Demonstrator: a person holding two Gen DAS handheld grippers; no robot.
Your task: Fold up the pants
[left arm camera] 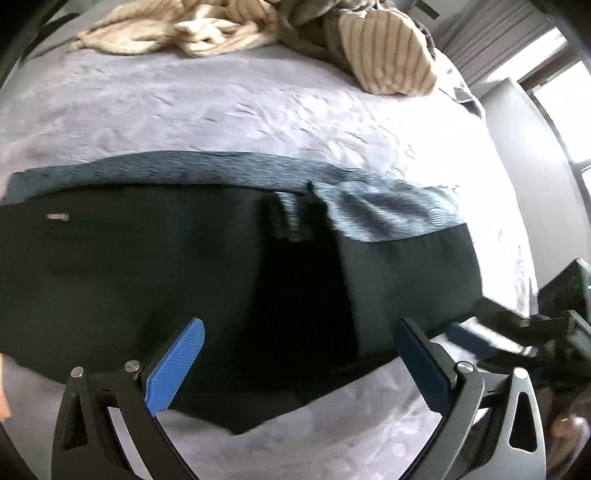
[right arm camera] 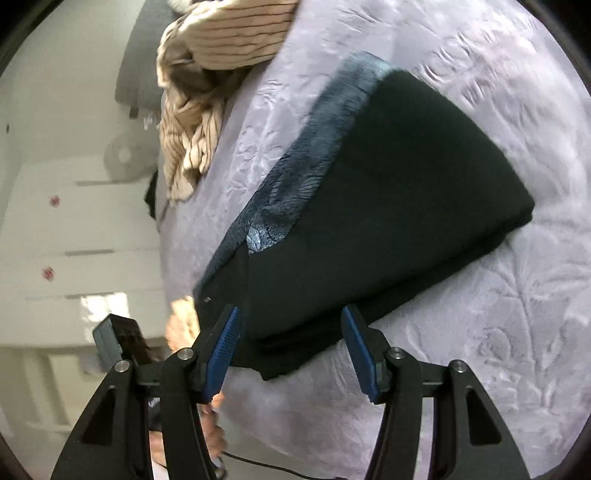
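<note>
Dark pants (left arm camera: pixel 184 280) lie folded flat on a lilac bed cover (left arm camera: pixel 229 110), on top of a blue-grey textured cloth (left arm camera: pixel 229 168) that shows along their far edge. My left gripper (left arm camera: pixel 299 328) is open and empty just above the pants' near edge. In the right wrist view the same pants (right arm camera: pixel 388 206) lie as a thick folded stack. My right gripper (right arm camera: pixel 291 317) is open and empty, its jaws astride the stack's near corner without gripping it. The right gripper's body shows in the left wrist view at the far right (left arm camera: pixel 546 328).
A beige striped blanket (left arm camera: pixel 207 29) and a striped pillow (left arm camera: pixel 388 55) lie at the head of the bed. White drawers (right arm camera: pixel 74 229) stand beside the bed. A window (left arm camera: pixel 561 74) is at the right. A hand (right arm camera: pixel 184 325) shows by the left gripper.
</note>
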